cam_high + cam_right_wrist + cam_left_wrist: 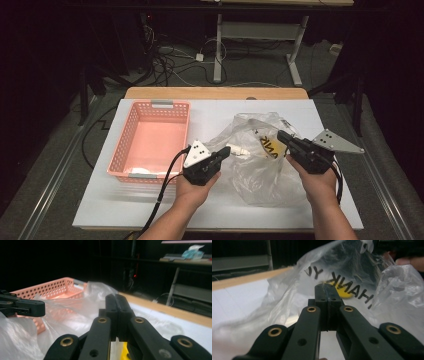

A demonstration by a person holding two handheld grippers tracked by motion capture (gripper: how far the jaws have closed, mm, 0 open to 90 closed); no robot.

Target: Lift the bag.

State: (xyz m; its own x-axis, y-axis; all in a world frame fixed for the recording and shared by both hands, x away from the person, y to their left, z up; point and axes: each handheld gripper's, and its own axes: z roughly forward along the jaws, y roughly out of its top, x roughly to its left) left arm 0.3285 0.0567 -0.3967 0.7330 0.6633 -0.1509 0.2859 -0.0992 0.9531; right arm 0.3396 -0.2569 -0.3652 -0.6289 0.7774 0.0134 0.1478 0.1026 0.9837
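A clear plastic bag printed with black letters and a yellow mark stands crumpled on the white table top, right of centre. My left gripper is at the bag's left edge with its jaws pressed together on the film by a white strip. My right gripper pinches the bag's upper right edge, jaws also closed. In the left gripper view the shut tips point into the bag. In the right gripper view my shut tips sit against the bag, with the left gripper beyond.
A pink perforated basket stands on the table's left half, with something white in its near corner. The basket also lies behind the bag in the right gripper view. Beyond the table's wooden far edge are desk legs and floor cables.
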